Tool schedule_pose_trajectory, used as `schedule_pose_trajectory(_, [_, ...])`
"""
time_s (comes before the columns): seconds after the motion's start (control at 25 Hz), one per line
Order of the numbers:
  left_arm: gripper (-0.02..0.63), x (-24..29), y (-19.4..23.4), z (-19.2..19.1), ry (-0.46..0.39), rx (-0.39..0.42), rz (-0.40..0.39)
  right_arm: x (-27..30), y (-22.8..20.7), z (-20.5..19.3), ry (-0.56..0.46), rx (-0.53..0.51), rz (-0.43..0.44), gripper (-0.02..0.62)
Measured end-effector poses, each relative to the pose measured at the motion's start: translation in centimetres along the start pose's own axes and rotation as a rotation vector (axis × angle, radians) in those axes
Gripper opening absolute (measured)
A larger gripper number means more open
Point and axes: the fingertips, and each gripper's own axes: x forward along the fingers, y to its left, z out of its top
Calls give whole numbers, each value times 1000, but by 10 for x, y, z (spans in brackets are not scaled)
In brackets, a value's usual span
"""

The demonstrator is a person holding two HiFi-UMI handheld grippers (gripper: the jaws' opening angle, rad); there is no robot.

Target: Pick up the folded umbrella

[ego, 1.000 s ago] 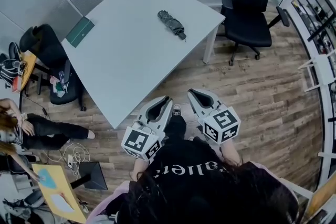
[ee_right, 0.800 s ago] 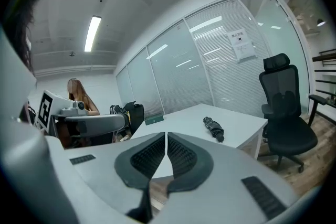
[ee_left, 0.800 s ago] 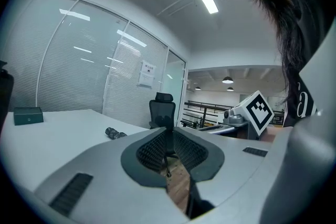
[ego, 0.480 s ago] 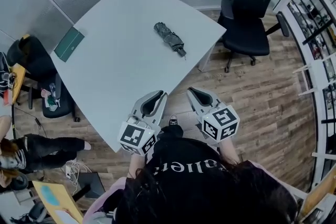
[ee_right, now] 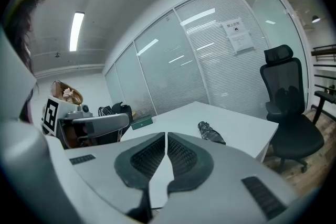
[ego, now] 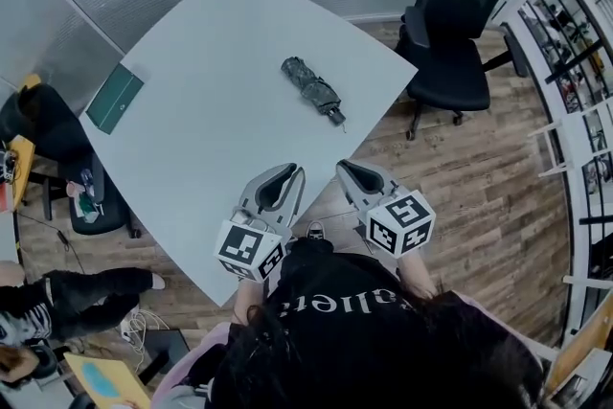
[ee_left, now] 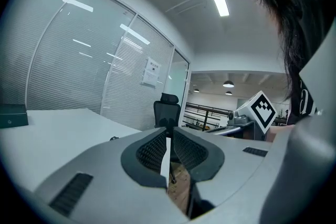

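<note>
The folded umbrella (ego: 313,89), dark and patterned, lies on the white table (ego: 192,139) towards its right side, handle end nearest me. It also shows in the right gripper view (ee_right: 211,132), well beyond the jaws. My left gripper (ego: 289,170) hangs over the table's near edge, jaws together with nothing between them (ee_left: 169,139). My right gripper (ego: 343,168) is beside it over the floor by the table's corner, also shut and empty (ee_right: 166,135). Both are well short of the umbrella.
A green book (ego: 114,98) lies at the table's far left. A black office chair (ego: 458,14) stands right of the table, shelving (ego: 575,62) along the right wall. Another chair with bags (ego: 38,124) and a seated person (ego: 57,297) are at the left.
Both grippers have advanced together from over the floor towards the table. The left one is now over the table's edge, and the umbrella lies nearer. Jaws stayed together.
</note>
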Motion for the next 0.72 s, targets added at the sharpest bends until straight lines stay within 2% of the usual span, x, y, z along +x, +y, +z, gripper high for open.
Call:
schedule_pose_trajectory(0.32, [57,10,25,-1,3,-23,-23,27,-5,5,23,2,-21,28])
schedule_pose_trajectory(0.72, [57,18,31,-7,22,-42,-17,36,-13,3,52,1,-16,28])
